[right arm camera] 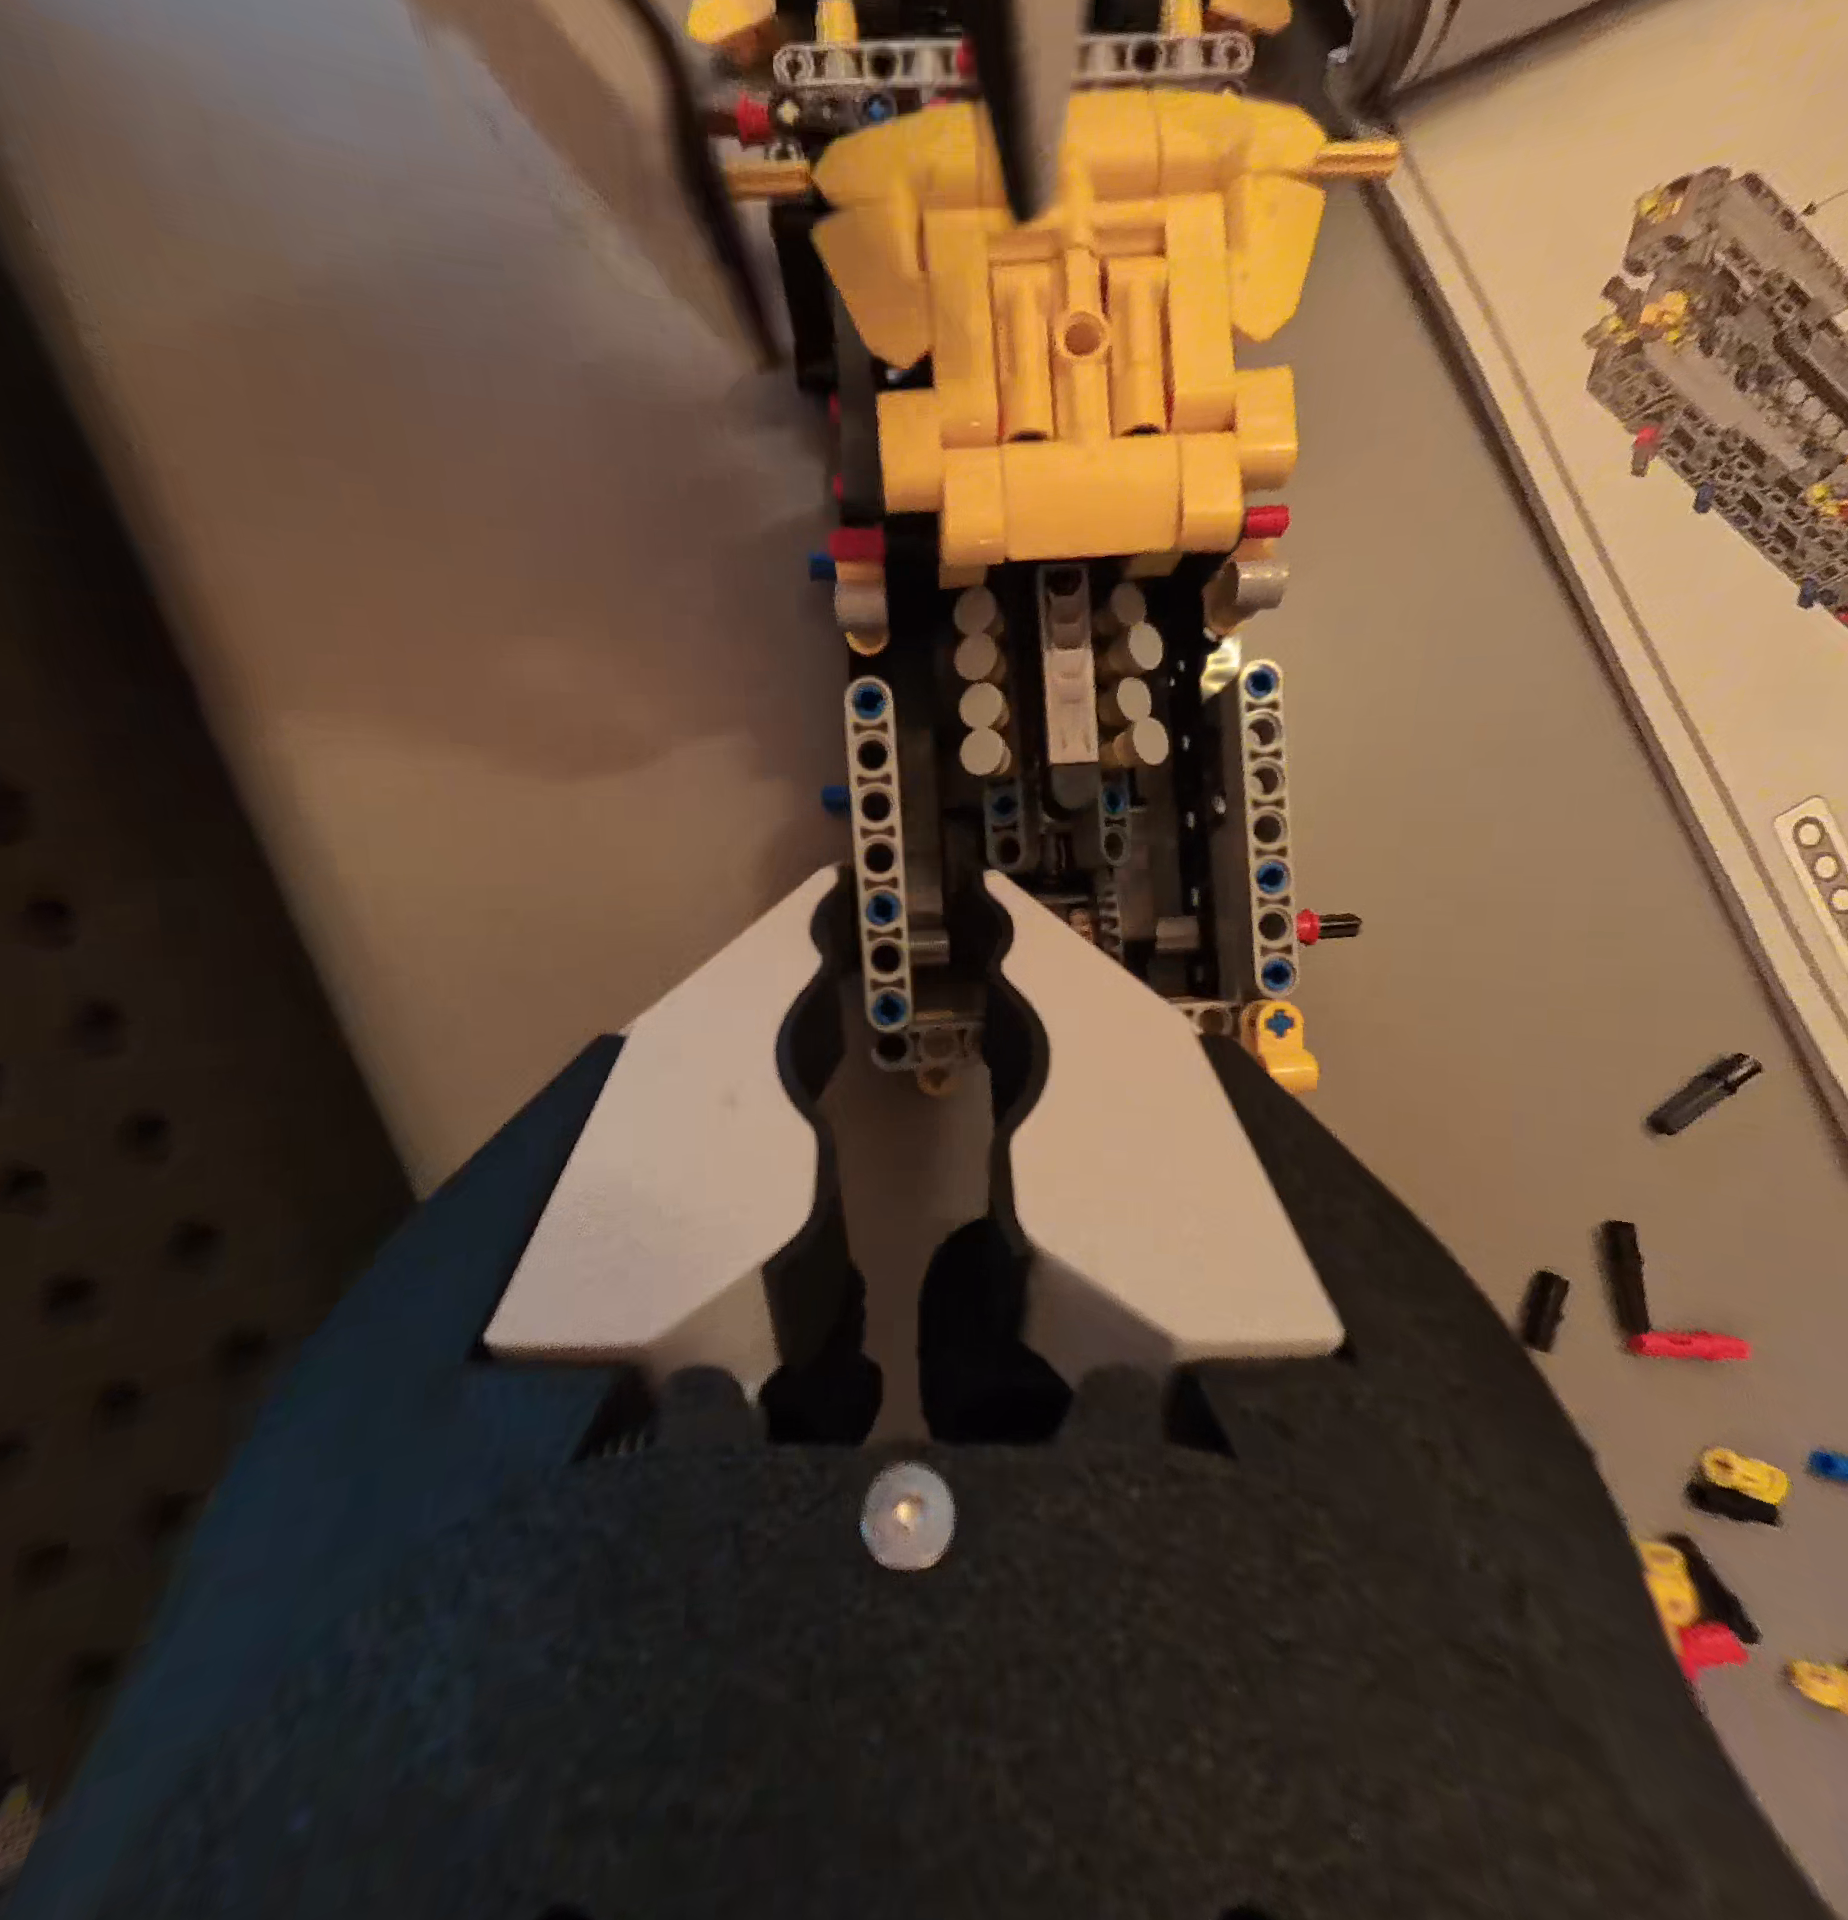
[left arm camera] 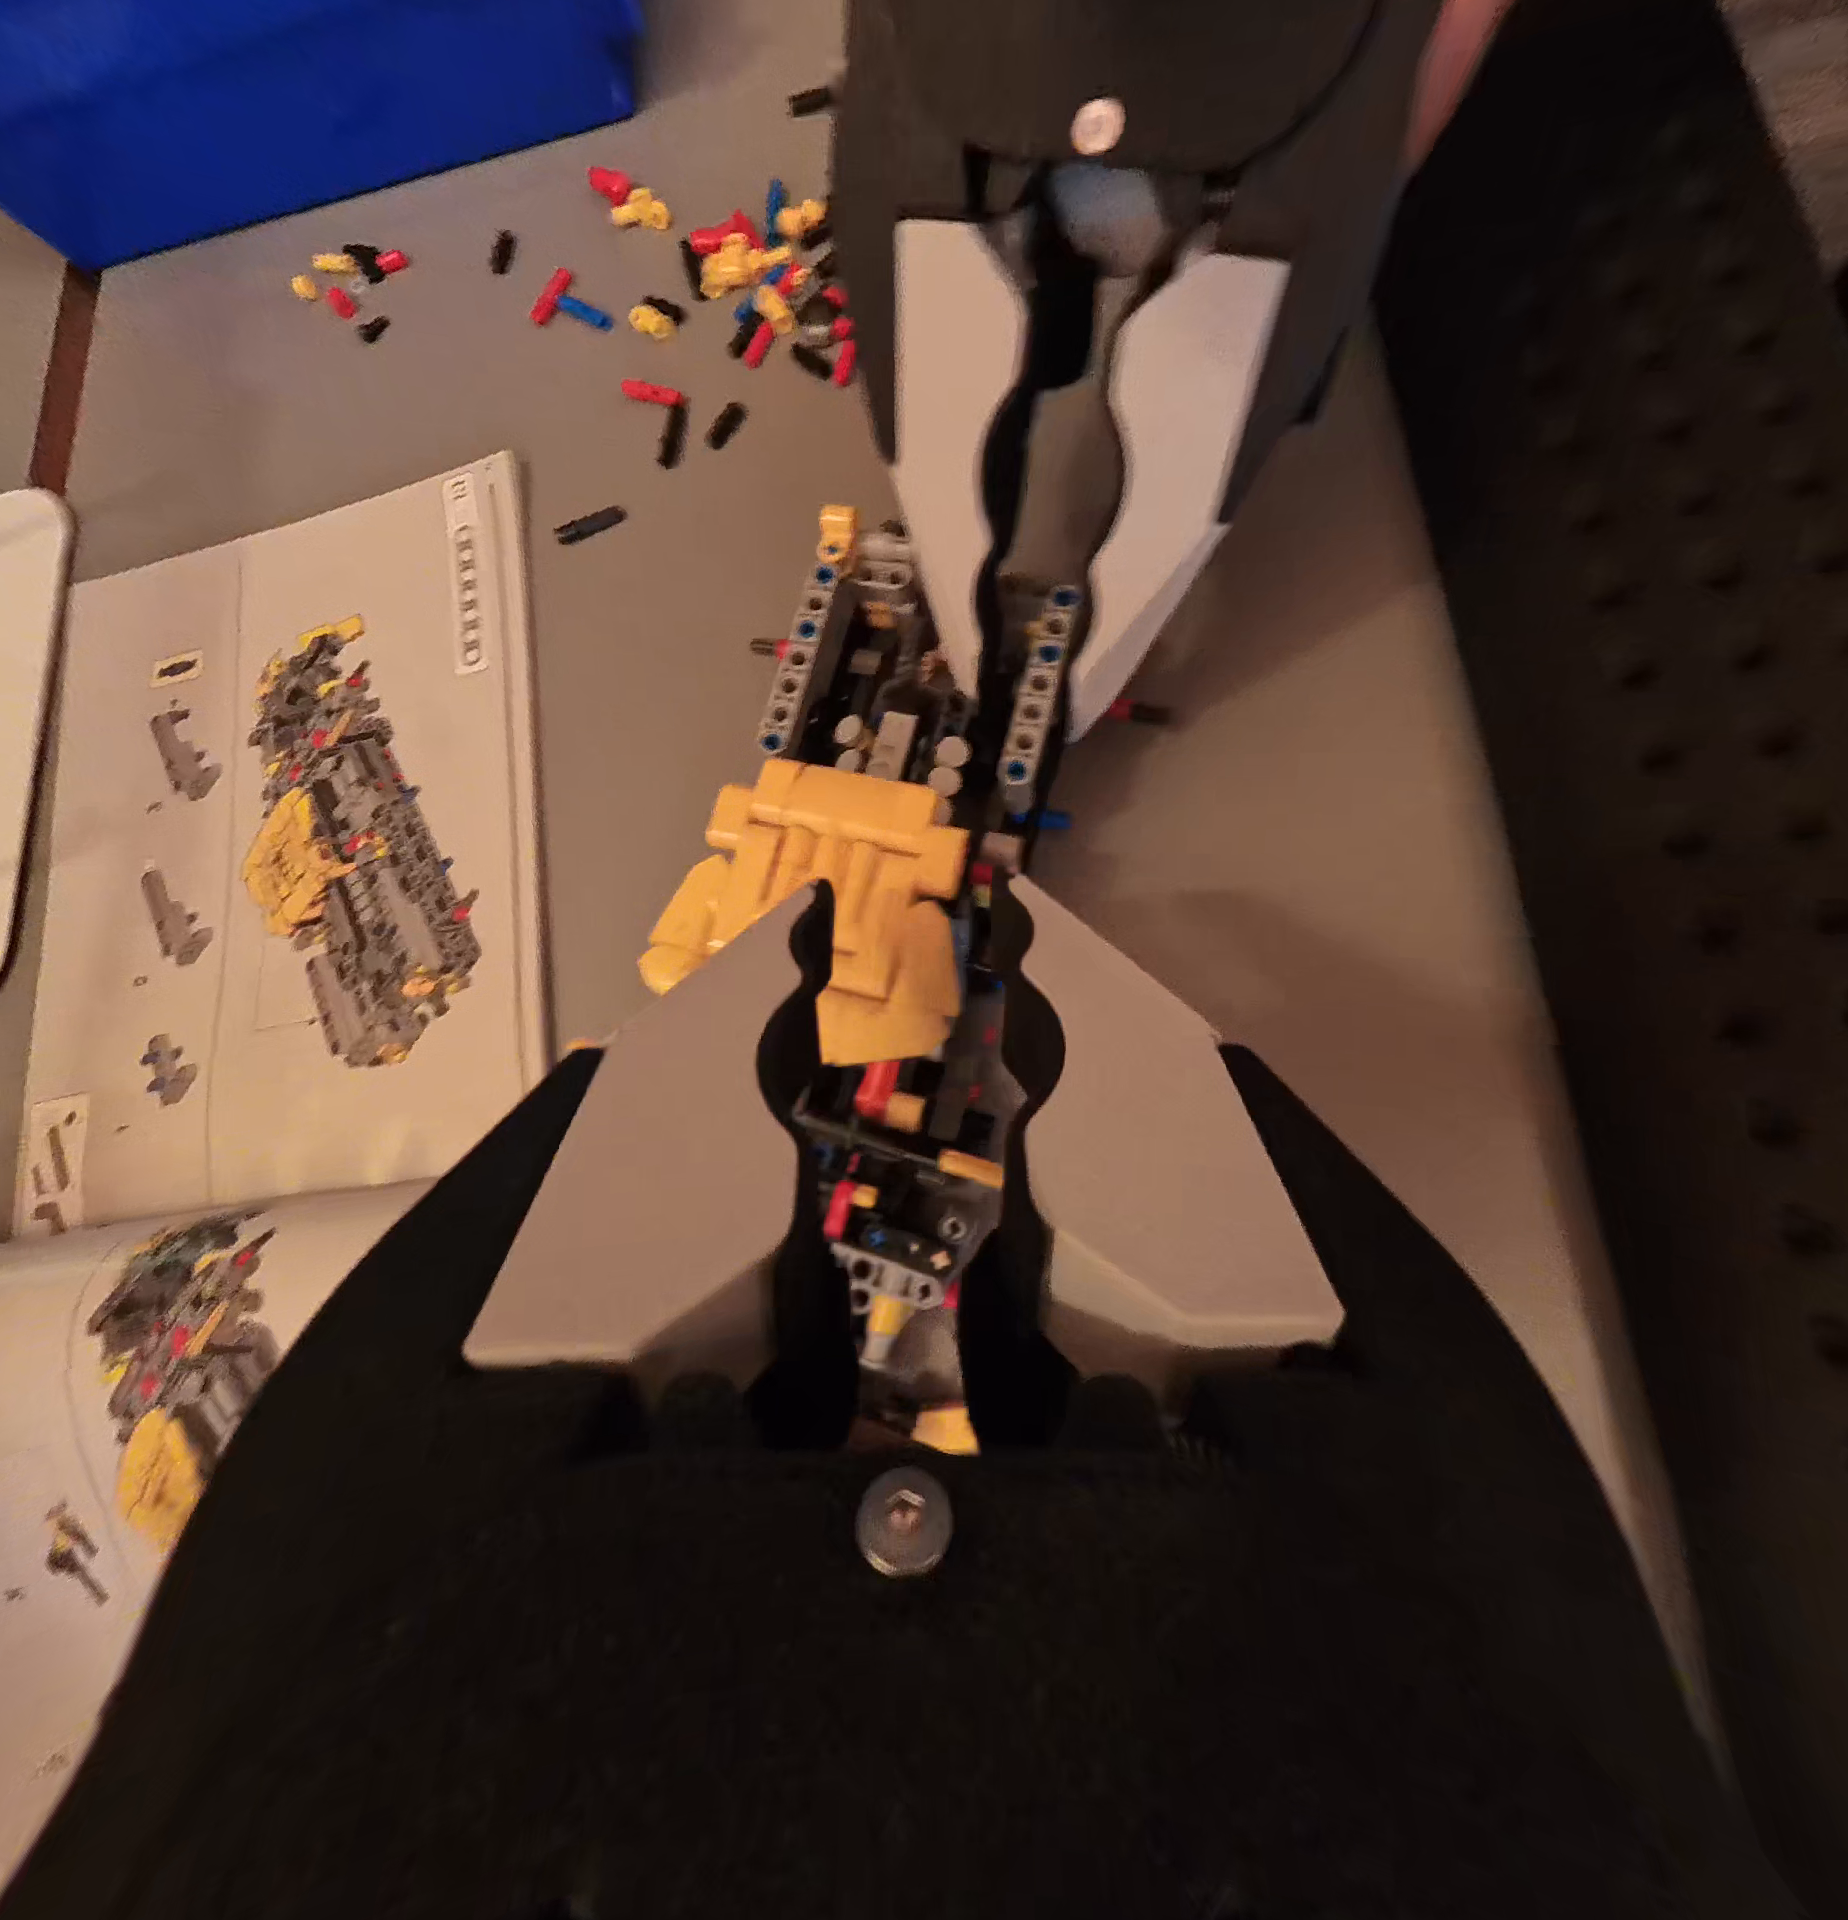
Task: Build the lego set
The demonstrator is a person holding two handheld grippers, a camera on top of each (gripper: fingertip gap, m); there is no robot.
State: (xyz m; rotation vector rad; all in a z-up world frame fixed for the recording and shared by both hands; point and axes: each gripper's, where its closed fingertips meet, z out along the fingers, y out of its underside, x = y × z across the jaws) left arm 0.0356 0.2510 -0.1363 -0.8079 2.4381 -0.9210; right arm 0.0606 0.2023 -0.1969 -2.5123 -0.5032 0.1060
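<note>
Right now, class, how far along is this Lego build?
Done: the model already has its long frame and yellow panels. In hand: the left tool and right tool grip its two ends. Left: loose pieces lie unused, and the instruction booklet lies open beside them.

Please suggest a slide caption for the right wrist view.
Right gripper closed on the grey studless beam of a yellow-and-black brick vehicle model.

Model [left arm camera: 878,831] between tools; manual [left arm camera: 307,831] left
</note>
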